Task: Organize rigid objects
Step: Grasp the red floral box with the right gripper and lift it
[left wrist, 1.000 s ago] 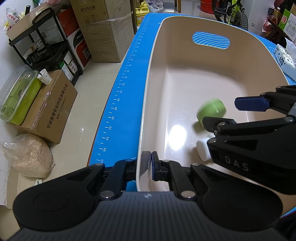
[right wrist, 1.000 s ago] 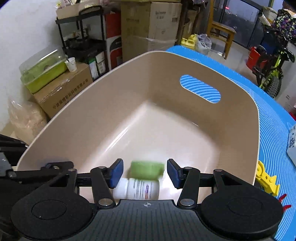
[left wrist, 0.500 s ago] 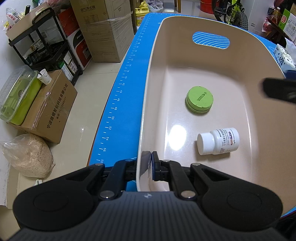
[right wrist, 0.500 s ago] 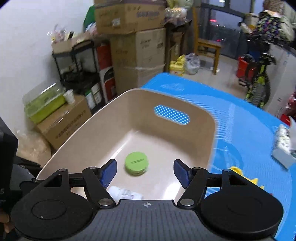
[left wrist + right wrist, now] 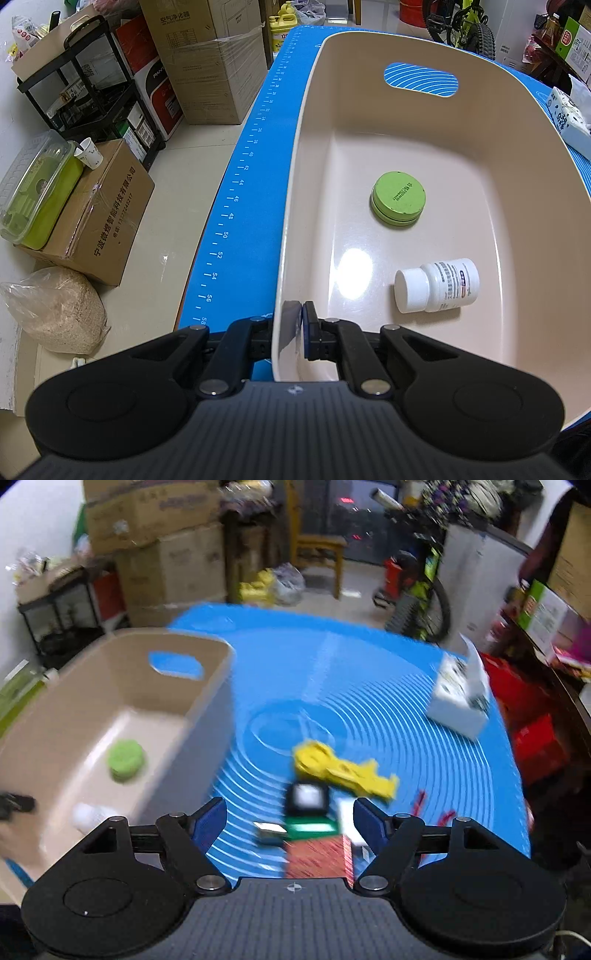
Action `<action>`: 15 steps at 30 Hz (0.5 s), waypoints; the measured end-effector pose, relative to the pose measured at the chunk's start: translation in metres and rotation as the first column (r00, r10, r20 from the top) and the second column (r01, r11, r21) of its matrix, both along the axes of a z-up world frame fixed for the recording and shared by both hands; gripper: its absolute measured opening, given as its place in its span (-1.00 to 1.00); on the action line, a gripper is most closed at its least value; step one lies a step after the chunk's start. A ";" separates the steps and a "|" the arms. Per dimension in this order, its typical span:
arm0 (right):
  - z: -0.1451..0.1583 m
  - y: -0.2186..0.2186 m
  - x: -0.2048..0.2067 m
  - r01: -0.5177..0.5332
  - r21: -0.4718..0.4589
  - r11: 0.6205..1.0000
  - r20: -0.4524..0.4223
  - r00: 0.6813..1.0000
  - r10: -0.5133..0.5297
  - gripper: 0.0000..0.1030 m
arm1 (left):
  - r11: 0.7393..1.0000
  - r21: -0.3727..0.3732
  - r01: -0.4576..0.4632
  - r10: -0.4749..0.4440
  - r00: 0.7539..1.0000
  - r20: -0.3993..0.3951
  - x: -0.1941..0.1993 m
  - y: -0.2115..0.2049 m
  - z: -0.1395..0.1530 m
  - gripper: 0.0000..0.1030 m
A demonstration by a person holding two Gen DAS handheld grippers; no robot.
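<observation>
Our left gripper (image 5: pixel 295 325) pinches the near wall of the beige plastic basin (image 5: pixel 295 206), one of the fingers (image 5: pixel 309 328) inside the wall and the other outside, pressed together on the rim. The basin sits on the blue mat (image 5: pixel 243 206) that covers the bench, along the mat's ruled left edge.

Inside the basin, in the left wrist view, a round green tin (image 5: pixel 398 202) lies flat at about 1 o'clock from our left gripper, lid side up with small printed text on top. A white pill bottle (image 5: pixel 436 285) lies on its side at about 2 o'clock, nearer to us than the tin, its cap pointing left; the two are apart, not touching. A handle cutout (image 5: pixel 421 80) opens in the basin's far wall.

Our right gripper (image 5: pixel 290 825) hangs over the mat with its blue-tipped fingers (image 5: pixel 208 821) spread wide and nothing between them. This view is blurred. Straight ahead at 12 o'clock, close in, sits a cluster of small items: a dark square object with a pale face (image 5: pixel 307 798), a green flat piece (image 5: pixel 312 826) and a red patterned box (image 5: pixel 317 858) nearest us; we cannot name them more exactly. Just beyond lies a yellow plastic toy (image 5: pixel 340 768). At about 2 o'clock, well apart, stands a white tissue pack (image 5: pixel 461 701). The basin lies at 10 o'clock, with the tin and bottle visible in it.
</observation>
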State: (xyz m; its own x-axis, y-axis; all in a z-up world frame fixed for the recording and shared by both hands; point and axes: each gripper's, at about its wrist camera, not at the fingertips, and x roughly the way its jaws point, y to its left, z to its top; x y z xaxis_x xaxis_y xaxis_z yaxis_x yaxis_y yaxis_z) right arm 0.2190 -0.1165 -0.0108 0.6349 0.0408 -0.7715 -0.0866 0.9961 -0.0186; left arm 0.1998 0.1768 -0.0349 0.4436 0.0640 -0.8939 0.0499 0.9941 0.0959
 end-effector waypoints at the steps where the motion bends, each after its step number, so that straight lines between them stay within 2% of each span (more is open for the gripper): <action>1: -0.008 -0.006 0.001 0.011 -0.007 1.000 -0.017 1.000 -0.011 0.55 | 1.000 0.000 0.000 0.000 1.000 0.000 0.000 0.000 0.000 -0.80; 7: -0.050 -0.028 0.010 0.063 -0.009 0.998 -0.122 0.991 -0.064 0.55 | 1.000 0.000 0.000 0.000 1.000 0.000 0.000 0.000 0.000 -0.80; 11: -0.067 -0.022 0.011 0.055 -0.043 0.998 -0.144 0.988 -0.061 0.57 | 1.000 0.000 0.000 0.000 1.000 0.000 0.000 0.000 0.000 -0.80; 15: -0.072 -0.011 0.008 0.024 -0.089 0.996 -0.135 0.990 -0.036 0.59 | 1.000 0.000 -0.001 0.001 1.000 0.000 0.000 -0.001 0.000 -0.80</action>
